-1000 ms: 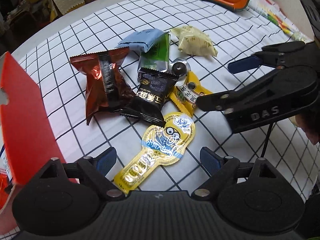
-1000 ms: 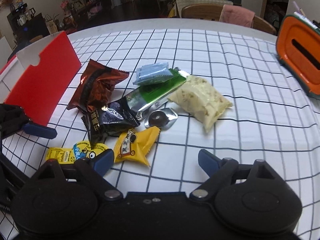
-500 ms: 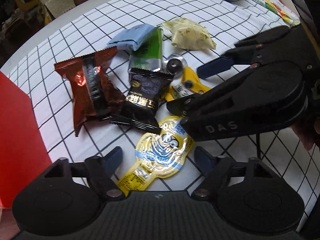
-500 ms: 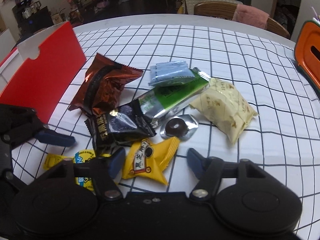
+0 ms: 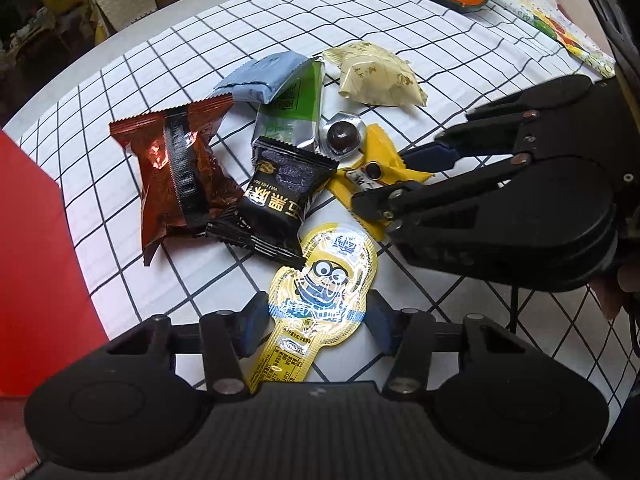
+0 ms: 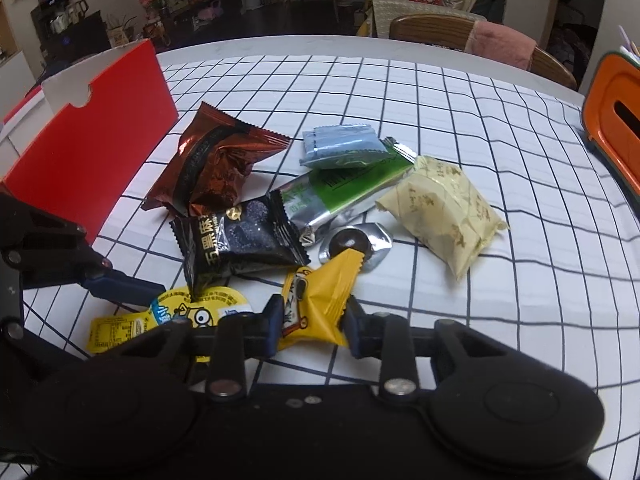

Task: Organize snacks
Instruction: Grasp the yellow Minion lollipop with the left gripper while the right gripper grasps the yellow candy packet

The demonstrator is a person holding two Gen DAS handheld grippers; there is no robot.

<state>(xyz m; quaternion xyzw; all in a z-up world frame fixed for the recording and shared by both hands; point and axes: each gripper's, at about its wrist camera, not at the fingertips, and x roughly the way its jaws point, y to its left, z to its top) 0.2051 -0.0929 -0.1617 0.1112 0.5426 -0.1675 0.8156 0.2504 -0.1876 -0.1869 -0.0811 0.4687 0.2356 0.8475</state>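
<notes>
— Two grippers, both closing. What sits between the blue pads of the left gripper (image 5: 316,322)?

— A flat, glossy yellow sachet (image 5: 320,292) printed with a goggle-eyed cartoon figure, round at the far end and narrowing to a neck toward the gripper body. Its pads flank the sachet's waist; I cannot tell whether they press on it yet.

— And the right gripper (image 6: 310,322)?

— Its jaws are narrow and pinch a puffy yellow candy wrapper (image 6: 320,296), crimped at the corner, whose far tip rises off the checked tablecloth (image 6: 460,100).

— What lies just beyond it?

— Touching that tip, a crinkled silver foil cup holding a dark round chocolate (image 6: 352,242). Left of it, a shiny black pouch (image 6: 240,240) with gold characters and serrated ends. Farther out, a coppery-brown foil packet (image 6: 216,164), a green-and-silver bar wrapper (image 6: 344,188) with a matte blue packet (image 6: 340,146) lying on it, and to the right a cream pillow-shaped pack (image 6: 444,208) with a faint pattern.

— Anything at the sides?

— A red cardboard box (image 6: 92,148) with a thumb notch stands far left; an orange plastic container (image 6: 616,132) sits far right.
</notes>
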